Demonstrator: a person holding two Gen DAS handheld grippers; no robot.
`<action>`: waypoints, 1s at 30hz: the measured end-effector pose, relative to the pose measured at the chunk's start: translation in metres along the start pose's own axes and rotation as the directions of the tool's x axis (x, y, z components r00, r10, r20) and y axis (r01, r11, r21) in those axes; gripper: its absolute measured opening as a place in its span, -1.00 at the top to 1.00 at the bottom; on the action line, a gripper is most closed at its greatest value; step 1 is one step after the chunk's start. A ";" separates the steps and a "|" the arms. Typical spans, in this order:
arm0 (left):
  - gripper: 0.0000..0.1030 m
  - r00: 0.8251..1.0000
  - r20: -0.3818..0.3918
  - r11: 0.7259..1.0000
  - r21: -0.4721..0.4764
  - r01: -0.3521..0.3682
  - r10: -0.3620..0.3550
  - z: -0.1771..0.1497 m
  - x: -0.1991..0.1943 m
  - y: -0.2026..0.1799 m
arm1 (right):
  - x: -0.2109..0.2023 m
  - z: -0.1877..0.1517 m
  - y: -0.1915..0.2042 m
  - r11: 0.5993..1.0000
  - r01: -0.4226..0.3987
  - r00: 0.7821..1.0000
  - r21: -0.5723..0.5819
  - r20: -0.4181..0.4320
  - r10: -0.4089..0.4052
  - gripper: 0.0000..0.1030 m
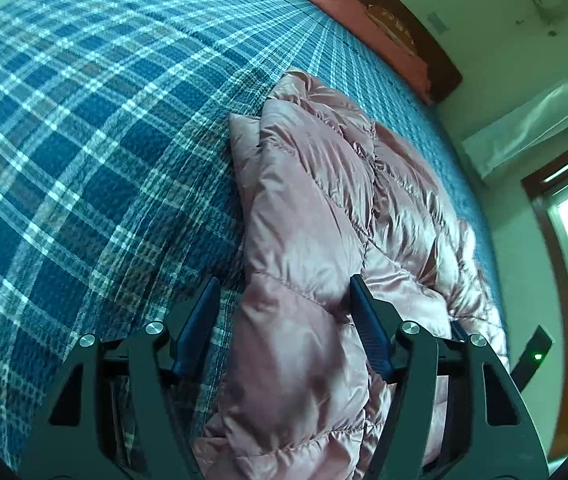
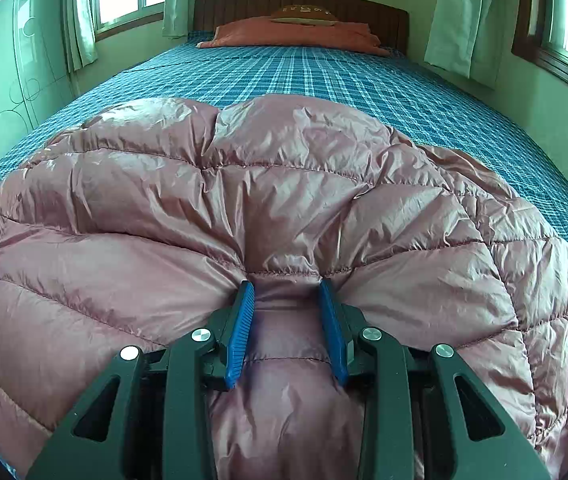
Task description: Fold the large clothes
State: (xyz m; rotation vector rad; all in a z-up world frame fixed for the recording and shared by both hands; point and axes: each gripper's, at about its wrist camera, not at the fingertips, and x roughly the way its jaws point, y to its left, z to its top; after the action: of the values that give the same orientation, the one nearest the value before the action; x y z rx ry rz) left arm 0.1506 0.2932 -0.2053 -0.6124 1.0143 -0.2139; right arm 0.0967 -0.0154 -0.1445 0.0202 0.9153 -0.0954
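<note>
A shiny pink quilted down jacket [image 1: 315,208] lies folded lengthwise on the blue plaid bed cover [image 1: 84,140]. My left gripper [image 1: 284,280] hovers over the jacket's near end with its jaws wide apart. A puffy fold sits between them, and the left finger [image 1: 204,312] stands clear of it over the plaid, so this gripper is open. In the right wrist view the jacket [image 2: 284,184] fills the foreground. My right gripper [image 2: 286,282] is shut on a pinched ridge of its fabric, with creases drawn in toward both blue pads [image 2: 240,332].
A reddish pillow [image 2: 295,34] with a small brown cushion rests against the dark wooden headboard [image 2: 363,12]. Windows with pale curtains [image 2: 459,16] flank the bed. A patterned wardrobe wall [image 2: 8,92] runs along the left side. Bare plaid cover [image 2: 323,76] stretches beyond the jacket.
</note>
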 end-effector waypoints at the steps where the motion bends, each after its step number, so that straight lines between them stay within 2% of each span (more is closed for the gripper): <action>1: -0.25 1.000 -0.009 1.000 -0.010 0.025 -0.025 0.001 0.003 0.000 | 0.000 0.000 0.000 1.000 0.001 1.000 -0.001 0.000 -0.001 0.33; 3: -0.13 0.992 -0.044 0.993 -0.023 0.115 -0.116 0.002 0.014 -0.002 | 0.000 0.000 0.000 1.000 0.002 1.000 -0.001 0.001 -0.002 0.33; 5: 0.04 0.990 -0.043 0.991 -0.020 0.131 -0.132 0.003 0.018 -0.007 | 0.000 0.000 0.000 1.000 0.005 1.000 -0.003 0.001 -0.005 0.33; 6: 0.42 0.983 -0.052 0.985 -0.018 0.173 -0.174 0.003 0.019 -0.010 | 0.000 0.000 0.001 1.000 0.004 1.000 -0.002 0.001 -0.004 0.33; 7: 0.56 0.972 -0.064 0.974 -0.039 0.225 -0.227 0.003 0.021 -0.010 | 0.000 0.000 0.001 1.000 0.004 1.000 -0.002 0.001 -0.004 0.33; 9: 0.64 0.972 -0.051 0.974 -0.031 0.226 -0.228 0.002 0.016 -0.015 | 0.000 0.000 0.002 1.000 0.006 1.000 -0.002 0.000 -0.006 0.33; 10: 0.67 0.978 -0.036 0.978 0.009 0.208 -0.207 0.001 0.011 -0.021 | 0.000 0.000 0.003 1.000 0.007 1.000 -0.003 0.000 -0.007 0.33; 17: 0.72 0.983 0.019 0.979 0.088 0.183 -0.185 0.002 -0.017 -0.053 | -0.005 0.003 -0.006 0.999 -0.025 1.000 0.021 -0.008 0.025 0.33; 21: 0.72 0.984 0.028 0.976 0.130 0.173 -0.178 0.007 -0.028 -0.073 | -0.029 -0.005 -0.029 0.998 -0.038 0.999 0.045 0.014 0.037 0.33; 23: 0.72 0.985 0.032 0.975 0.149 0.164 -0.170 0.009 -0.032 -0.084 | -0.041 -0.011 -0.042 0.998 -0.028 0.999 0.051 0.030 0.026 0.33; 30: 0.72 0.989 0.051 0.963 0.239 0.121 -0.136 0.006 -0.041 -0.133 | -0.075 -0.041 -0.117 0.989 0.094 0.994 0.114 0.037 -0.099 0.33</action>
State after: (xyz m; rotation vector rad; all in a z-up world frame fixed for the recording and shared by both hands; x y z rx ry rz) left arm 0.1482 0.2054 -0.0976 -0.4655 0.8696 -0.4201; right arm 0.0083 -0.1244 -0.1077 0.0775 0.8674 -0.2364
